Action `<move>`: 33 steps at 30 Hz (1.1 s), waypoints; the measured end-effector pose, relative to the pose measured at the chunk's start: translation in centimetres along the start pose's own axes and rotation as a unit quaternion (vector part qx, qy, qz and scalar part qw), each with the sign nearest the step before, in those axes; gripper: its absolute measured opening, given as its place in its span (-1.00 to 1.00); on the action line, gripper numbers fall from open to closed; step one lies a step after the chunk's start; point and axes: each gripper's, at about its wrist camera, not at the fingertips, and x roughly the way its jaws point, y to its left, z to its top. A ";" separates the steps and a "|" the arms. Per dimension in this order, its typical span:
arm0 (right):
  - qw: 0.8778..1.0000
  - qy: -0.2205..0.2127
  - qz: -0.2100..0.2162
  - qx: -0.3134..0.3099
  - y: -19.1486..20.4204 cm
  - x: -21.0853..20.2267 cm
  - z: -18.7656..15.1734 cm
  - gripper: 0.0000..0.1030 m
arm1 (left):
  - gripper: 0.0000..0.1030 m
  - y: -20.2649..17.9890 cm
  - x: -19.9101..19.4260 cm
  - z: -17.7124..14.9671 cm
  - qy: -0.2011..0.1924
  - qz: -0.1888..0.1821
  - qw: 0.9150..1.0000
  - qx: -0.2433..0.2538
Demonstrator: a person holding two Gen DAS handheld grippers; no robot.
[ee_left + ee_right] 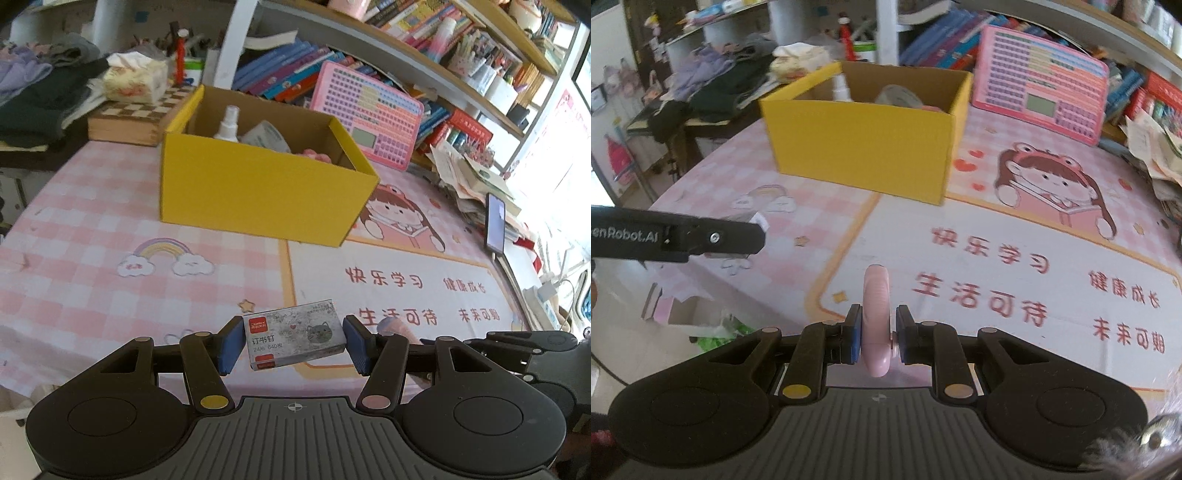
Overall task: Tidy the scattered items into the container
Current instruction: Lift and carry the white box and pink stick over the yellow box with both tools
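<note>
My left claw (pixel 294 341) grips a grey staple box (pixel 295 339) with a cat drawing, its blue pads pressed on both ends, jaws part-way apart. My right claw (pixel 875 334) is nearly closed on a flat pink disc-shaped item (pixel 875 321), held edge-on. Both are carried above the table (pixel 92 229), covered with a pink checked mat with a rainbow, a cartoon girl and red Chinese lettering. Ahead stands the yellow cardboard box (pixel 258 184), open-topped, set well apart from both claws; inside I see a white spray bottle (pixel 227 125), a grey roll (pixel 264 137) and something pink (pixel 317 155). Nothing lies on the mat between the claws and the box. Behind it lean a pink keyboard toy (pixel 369 118) and rows of books (pixel 288 70); a chessboard box (pixel 129 118) and piled clothes (pixel 40 92) sit left, a phone (pixel 495 227) and loose papers (pixel 469 177) right. In the right wrist view the left claw's black arm crosses the left edge.
</note>
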 end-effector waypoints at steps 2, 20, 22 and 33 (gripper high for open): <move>1.000 -0.003 0.002 -0.010 1.0 0.0 0.1 -0.65 | 0.10 0.6 -0.5 -0.1 -0.006 0.001 1.000 -0.003; 0.996 -0.020 0.022 -0.084 6.1 0.8 3.0 -0.65 | 0.10 4.6 -3.0 0.9 -0.052 0.019 0.998 -0.037; 0.996 -0.020 0.023 -0.087 5.9 1.0 3.2 -0.65 | 0.10 4.5 -2.8 1.1 -0.054 0.019 0.998 -0.037; 0.995 -0.024 0.031 -0.093 3.7 2.4 5.4 -0.65 | 0.10 3.8 -1.1 3.3 -0.063 0.033 0.997 -0.029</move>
